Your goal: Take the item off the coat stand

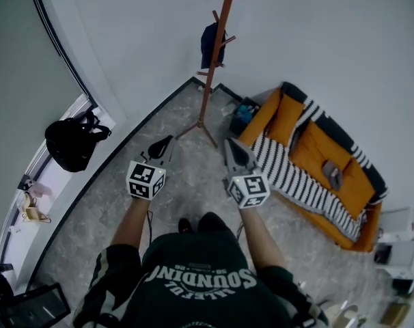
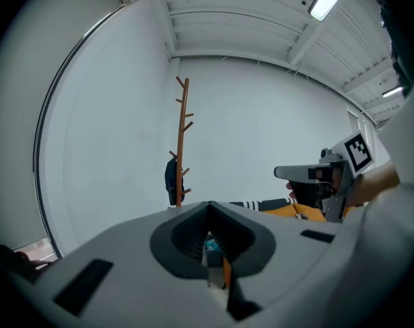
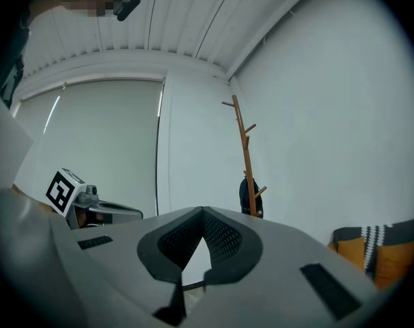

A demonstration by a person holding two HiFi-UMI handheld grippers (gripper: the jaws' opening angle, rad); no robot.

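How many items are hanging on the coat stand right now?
1. A dark item hangs on the coat stand, left of the pole in the head view, below the top pegs. The other visible pegs look bare.

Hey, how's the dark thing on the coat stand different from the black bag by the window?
The item hangs from a peg on the stand, off the floor; the bag sits on the ledge. The item looks navy and narrow; the bag is black, bulkier, with handles showing. Both are dark and look soft.
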